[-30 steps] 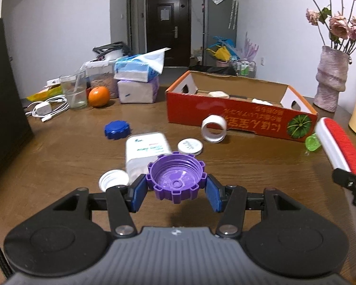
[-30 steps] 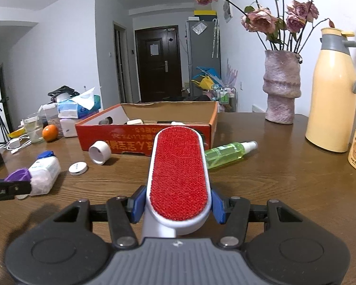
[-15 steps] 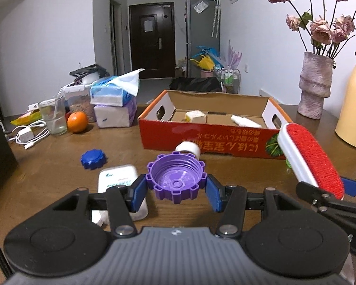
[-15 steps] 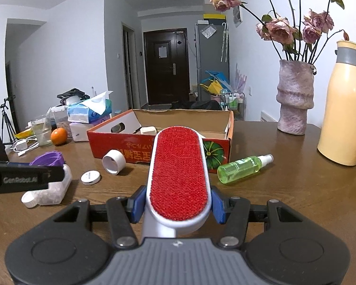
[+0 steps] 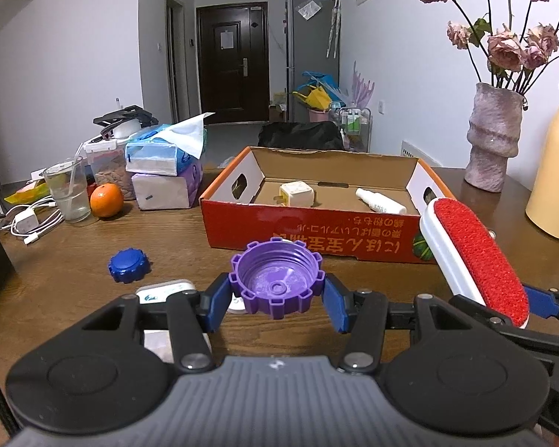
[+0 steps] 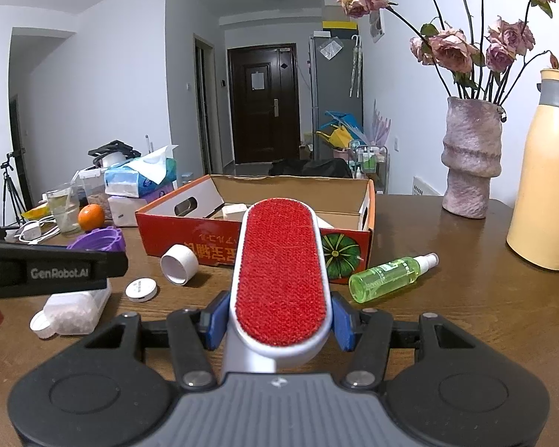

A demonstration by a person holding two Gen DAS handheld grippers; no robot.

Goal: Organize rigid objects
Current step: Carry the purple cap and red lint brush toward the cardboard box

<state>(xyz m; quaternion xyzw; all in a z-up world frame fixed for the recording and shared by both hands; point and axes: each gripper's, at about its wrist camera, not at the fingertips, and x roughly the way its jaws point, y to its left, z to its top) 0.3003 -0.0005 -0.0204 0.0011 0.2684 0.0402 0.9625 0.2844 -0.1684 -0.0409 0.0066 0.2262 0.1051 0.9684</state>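
Observation:
My left gripper (image 5: 275,303) is shut on a purple ridged cap (image 5: 276,283), held open side up above the table, in front of the red cardboard box (image 5: 309,231). My right gripper (image 6: 279,322) is shut on a red and white lint brush (image 6: 281,272), raised beside the box's near right corner; the brush also shows in the left wrist view (image 5: 473,260). The box holds a white cube (image 5: 297,194) and a small white bottle (image 5: 380,201). The purple cap also shows at the left of the right wrist view (image 6: 98,239).
On the table lie a blue cap (image 5: 128,260), a white pill bottle (image 6: 74,307), a white lid (image 6: 141,289), a white tube roll (image 6: 179,263) and a green spray bottle (image 6: 391,277). Tissue packs (image 5: 166,171), an orange (image 5: 106,194), a vase (image 6: 469,156) and a yellow thermos (image 6: 544,186) stand behind.
Both grippers have risen and moved toward the box, each keeping its object. The box's inside has come into view.

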